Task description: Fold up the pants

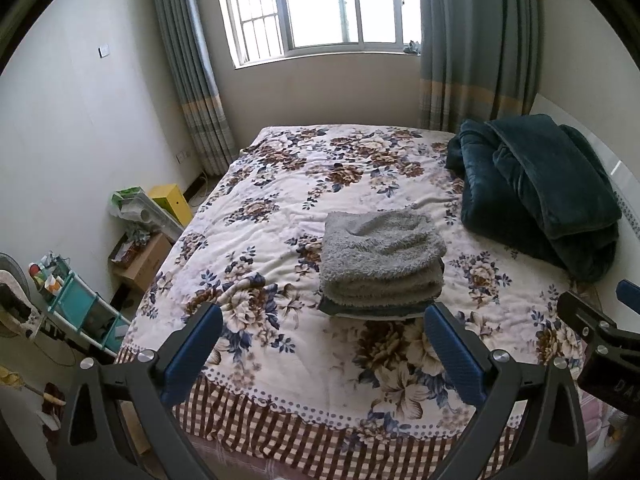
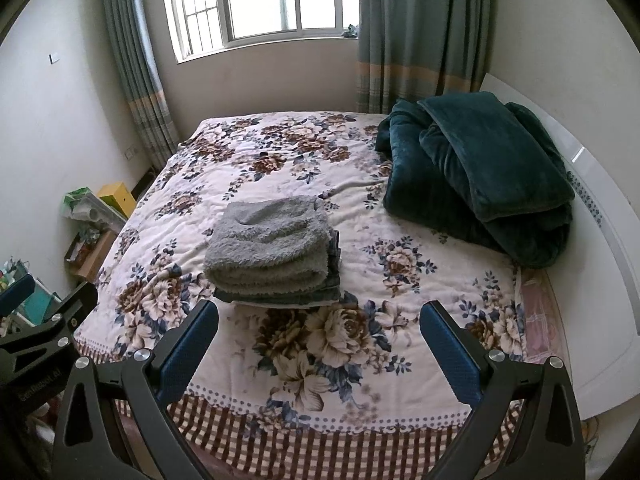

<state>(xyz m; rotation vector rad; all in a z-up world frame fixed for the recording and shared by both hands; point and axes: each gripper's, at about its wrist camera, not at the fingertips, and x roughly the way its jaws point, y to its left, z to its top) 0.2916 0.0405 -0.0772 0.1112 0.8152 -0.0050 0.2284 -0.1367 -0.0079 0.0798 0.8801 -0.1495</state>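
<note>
Left wrist view looks down over a bed covered with a cream quilted spread printed in brown and blue flowers (image 1: 280, 216), its near hem a band of dots above brown-and-white check; the left gripper (image 1: 323, 316) hangs over that near edge with its two blue-padded fingers spread wide and nothing between them; the folded grey fleecy pants (image 1: 382, 260) lie in a thick squared stack near the middle of the bed, just beyond the fingertips and touched by neither finger; a darker layer and a pale edge show under the stack's near side, and what they are cannot be told. A dark teal plush blanket (image 1: 536, 192) sits bundled at the right side of the bed, well apart from the pants, against a white headboard (image 1: 616, 168); a barred window (image 1: 316, 4) between grey-blue curtains fills the far wall; a yellow box (image 1: 172, 202), a cardboard carton (image 1: 144, 260) and a turquoise shelf rack (image 1: 80, 304) stand on the floor to the left of the bed.

Right wrist view shows the right gripper (image 2: 320, 316) likewise splayed apart and holding nothing, over the same near edge; the pants sit ahead and to the left, just past its left finger; the other gripper's black frame shows at the left margin.
</note>
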